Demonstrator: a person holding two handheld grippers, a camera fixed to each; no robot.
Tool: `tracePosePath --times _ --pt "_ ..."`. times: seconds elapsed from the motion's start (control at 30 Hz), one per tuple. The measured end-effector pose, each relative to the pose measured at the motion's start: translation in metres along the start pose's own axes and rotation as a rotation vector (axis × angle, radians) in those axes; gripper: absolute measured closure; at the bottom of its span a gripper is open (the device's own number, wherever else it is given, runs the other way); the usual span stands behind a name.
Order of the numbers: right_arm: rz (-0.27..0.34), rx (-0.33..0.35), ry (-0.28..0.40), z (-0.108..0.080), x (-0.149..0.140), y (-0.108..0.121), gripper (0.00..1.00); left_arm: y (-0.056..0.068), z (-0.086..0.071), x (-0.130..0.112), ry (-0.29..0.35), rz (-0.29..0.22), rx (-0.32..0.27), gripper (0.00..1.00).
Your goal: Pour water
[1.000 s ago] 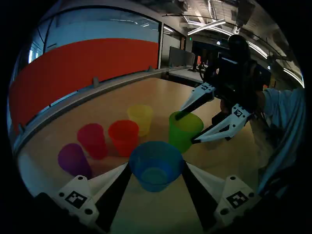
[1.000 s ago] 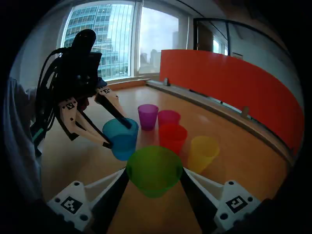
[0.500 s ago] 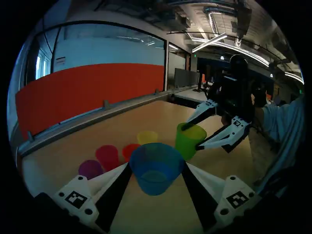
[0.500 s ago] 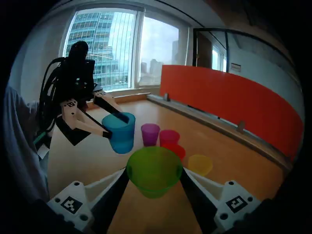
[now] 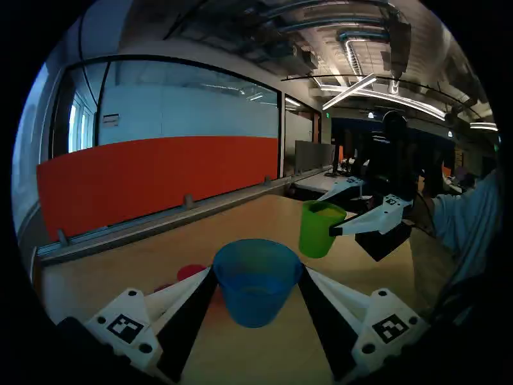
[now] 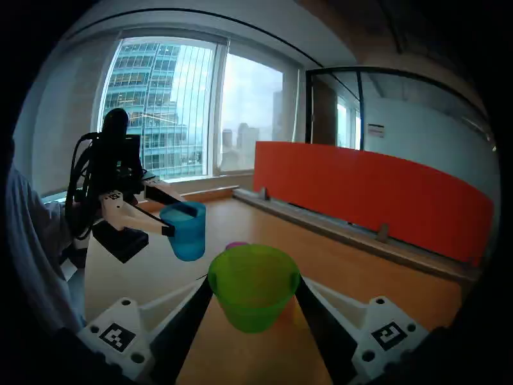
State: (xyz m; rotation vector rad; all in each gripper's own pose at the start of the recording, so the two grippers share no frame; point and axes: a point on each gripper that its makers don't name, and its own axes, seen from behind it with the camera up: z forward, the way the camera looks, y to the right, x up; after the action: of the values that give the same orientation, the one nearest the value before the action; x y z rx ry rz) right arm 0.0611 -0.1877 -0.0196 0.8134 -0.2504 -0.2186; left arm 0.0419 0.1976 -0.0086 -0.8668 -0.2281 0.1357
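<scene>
Orange panel [image 5: 154, 173]: runs along the far edge of the surface [image 5: 256, 215], on the left side.
Red cup [image 5: 190, 271]: stands on the surface, low and left, partly hidden behind a finger of the left claw.
Left claw [image 5: 256, 277]: closed on the blue cup, with one finger pressed to each side of it.
Blue cup [image 5: 256, 300]: upright and held clear of the surface. A paler band inside suggests some water, but the level is hard to read.
Green cup [image 5: 317, 230]: upright and off the surface, to the right of the blue cup and apart from it. I cannot tell what is inside.
Right claw [image 6: 253, 285]: gripping the green cup, with both fingers against its sides.
Purple cup [image 6: 236, 245]: only its rim peeks out beyond the green cup, down on the surface.
Sleeve [image 5: 465, 218]: the person's arm, at the far right behind the right claw.
Done so far: both cups are picked up and held level in the air, each by its own claw.
Not yet done: neither cup is tilted, the rims do not meet, and no water is passing between them.
Judged remainder: bring one rim over the other cup's mouth, most likely blue over green, then tip it, empty it and set both cups down.
</scene>
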Motion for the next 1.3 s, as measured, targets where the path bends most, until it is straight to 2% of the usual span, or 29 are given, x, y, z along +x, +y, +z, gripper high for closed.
tracePosePath --times 0.1,0.3,0.4,0.73,1.1,1.3 --pt "-0.006 -0.008 0.030 -0.003 0.012 0.001 0.07 -0.002 -0.001 0.007 0.020 -0.001 0.003 0.12" --pt "-0.017 -0.022 0.092 -0.006 0.035 0.004 0.07 0.008 -0.011 0.021 0.069 -0.008 -0.001 0.12" --pt "-0.014 -0.021 0.113 -0.007 0.042 0.004 0.07 0.009 -0.012 0.028 0.091 -0.006 0.000 0.12" --pt "-0.021 -0.018 0.140 -0.003 0.049 0.006 0.07 0.005 -0.011 0.041 0.125 -0.002 0.016 0.12" --pt "-0.059 0.013 0.153 0.001 0.055 -0.006 0.08 -0.013 -0.008 0.065 0.156 0.067 0.061 0.12" --pt "-0.063 0.037 0.165 0.007 0.057 -0.016 0.08 -0.008 -0.013 0.081 0.173 0.114 0.079 0.12"
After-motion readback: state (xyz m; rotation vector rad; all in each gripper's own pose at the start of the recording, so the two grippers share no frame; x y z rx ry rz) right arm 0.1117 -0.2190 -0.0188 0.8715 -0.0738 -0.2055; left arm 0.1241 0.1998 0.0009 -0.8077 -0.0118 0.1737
